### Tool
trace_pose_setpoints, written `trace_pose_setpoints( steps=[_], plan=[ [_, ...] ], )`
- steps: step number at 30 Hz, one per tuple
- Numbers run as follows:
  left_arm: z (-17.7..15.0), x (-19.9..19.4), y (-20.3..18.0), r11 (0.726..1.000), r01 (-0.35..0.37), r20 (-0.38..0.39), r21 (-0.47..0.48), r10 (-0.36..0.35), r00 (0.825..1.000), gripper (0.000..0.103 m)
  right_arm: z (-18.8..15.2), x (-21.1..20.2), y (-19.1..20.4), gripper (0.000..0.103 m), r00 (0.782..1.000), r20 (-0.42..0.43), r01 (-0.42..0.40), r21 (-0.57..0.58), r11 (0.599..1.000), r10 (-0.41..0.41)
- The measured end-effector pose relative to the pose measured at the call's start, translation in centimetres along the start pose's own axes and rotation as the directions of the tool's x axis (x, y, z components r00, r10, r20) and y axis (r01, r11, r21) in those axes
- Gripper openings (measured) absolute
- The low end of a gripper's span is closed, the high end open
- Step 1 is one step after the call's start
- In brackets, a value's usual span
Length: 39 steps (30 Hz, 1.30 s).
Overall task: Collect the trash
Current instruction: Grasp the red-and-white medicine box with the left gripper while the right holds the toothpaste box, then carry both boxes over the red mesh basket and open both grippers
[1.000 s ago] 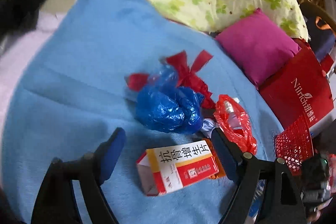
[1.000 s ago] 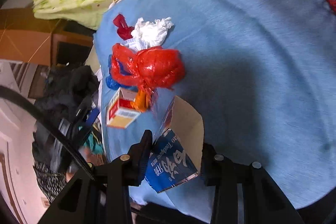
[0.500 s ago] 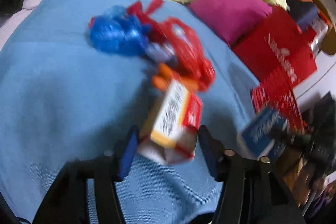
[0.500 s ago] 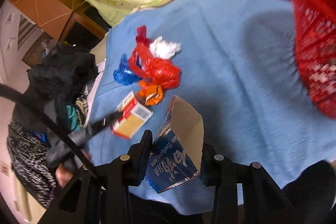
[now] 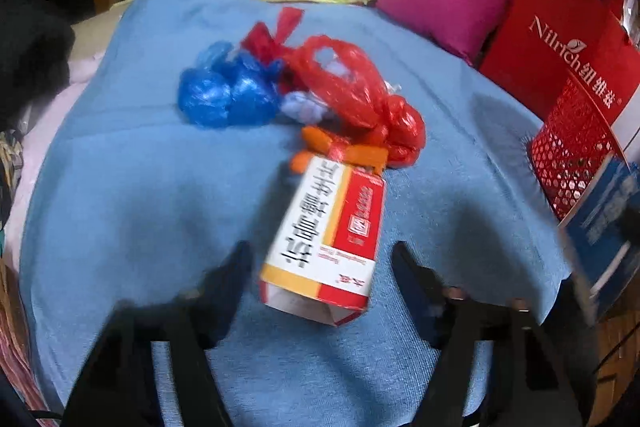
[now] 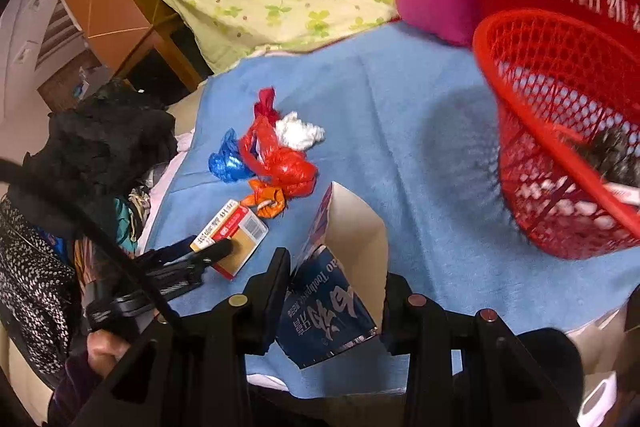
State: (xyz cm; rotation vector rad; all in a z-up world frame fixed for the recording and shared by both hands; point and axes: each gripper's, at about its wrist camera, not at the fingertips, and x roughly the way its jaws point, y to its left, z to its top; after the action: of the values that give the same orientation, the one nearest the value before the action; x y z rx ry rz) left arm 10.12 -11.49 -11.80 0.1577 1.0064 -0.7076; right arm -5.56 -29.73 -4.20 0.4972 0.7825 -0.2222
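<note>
**Left closing on medicine box, right carrying toothpaste box to basket**

Left gripper (image 5: 320,267): jaws closing around the medicine box (image 5: 328,235), which lies on the blue blanket (image 5: 140,187) near its front edge. Pads not yet touching the box sides, so no grip yet. Suggest keeping the box centred between the fingers and squeezing the long sides gently; it's an open carton and will likely crush.

Right gripper (image 6: 334,267): jaws clamped on the blue toothpaste box (image 6: 332,311), lifted off the blanket. Red mesh basket (image 6: 560,131) sits at the blanket's right edge, already holding some scraps. Probably best to clear the rim before letting go.

Remaining: red bag (image 5: 352,95), blue bag (image 5: 224,95), orange wrapper (image 5: 320,143), white tissue (image 6: 298,135), clustered mid-blanket.
</note>
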Motion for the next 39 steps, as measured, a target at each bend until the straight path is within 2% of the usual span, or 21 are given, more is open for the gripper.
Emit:
trace_pose_setpoints(
  steps=[2, 5, 13, 19, 23, 27, 33, 39],
  plan=[
    [-0.1, 0.4, 0.1, 1.000, -0.007, -0.030, -0.013, 0.007, 1.000, 0.054, 0.1, -1.5, 0.0, 0.041, 0.999, 0.046, 0.006, -0.019, 1.000, -0.005],
    [0.0, 0.0, -0.2, 0.999, -0.015, -0.009, -0.030, 0.015, 1.000, 0.052, 0.3, -3.5, -0.1, 0.041, 0.995, 0.102, 0.013, -0.034, 0.999, -0.009],
    [1.4, -6.6, -4.3, 0.999, -0.025, 0.147, 0.035, 0.019, 0.989, 0.052, 0.5, -8.2, -1.1, 0.041, 0.974, 0.226, 0.031, -0.038, 0.999, -0.022],
    [2.7, -11.9, -9.8, 0.993, -0.076, 0.272, 0.091, 0.048, 0.961, 0.052, 0.9, -11.8, -2.7, 0.041, 0.942, 0.329, 0.080, -0.017, 0.997, -0.070],
    [3.1, -14.3, -14.1, 0.980, -0.144, 0.352, 0.140, 0.087, 0.932, 0.052, 1.0, -14.0, -3.8, 0.041, 0.920, 0.380, 0.102, -0.002, 0.995, -0.093],
    [3.4, -16.3, -17.9, 0.962, -0.189, 0.418, 0.195, 0.093, 0.904, 0.053, 1.3, -16.2, -5.0, 0.041, 0.896, 0.428, 0.120, 0.019, 0.993, -0.117],
    [4.1, -17.5, -21.9, 0.945, -0.222, 0.451, 0.240, 0.094, 0.887, 0.053, 1.5, -18.5, -7.1, 0.041, 0.867, 0.477, 0.134, 0.058, 0.989, -0.145],
    [4.2, -16.9, -25.0, 0.937, -0.215, 0.438, 0.276, 0.076, 0.895, 0.053, 1.6, -19.8, -9.2, 0.041, 0.850, 0.499, 0.136, 0.103, 0.985, -0.169]
  ],
)
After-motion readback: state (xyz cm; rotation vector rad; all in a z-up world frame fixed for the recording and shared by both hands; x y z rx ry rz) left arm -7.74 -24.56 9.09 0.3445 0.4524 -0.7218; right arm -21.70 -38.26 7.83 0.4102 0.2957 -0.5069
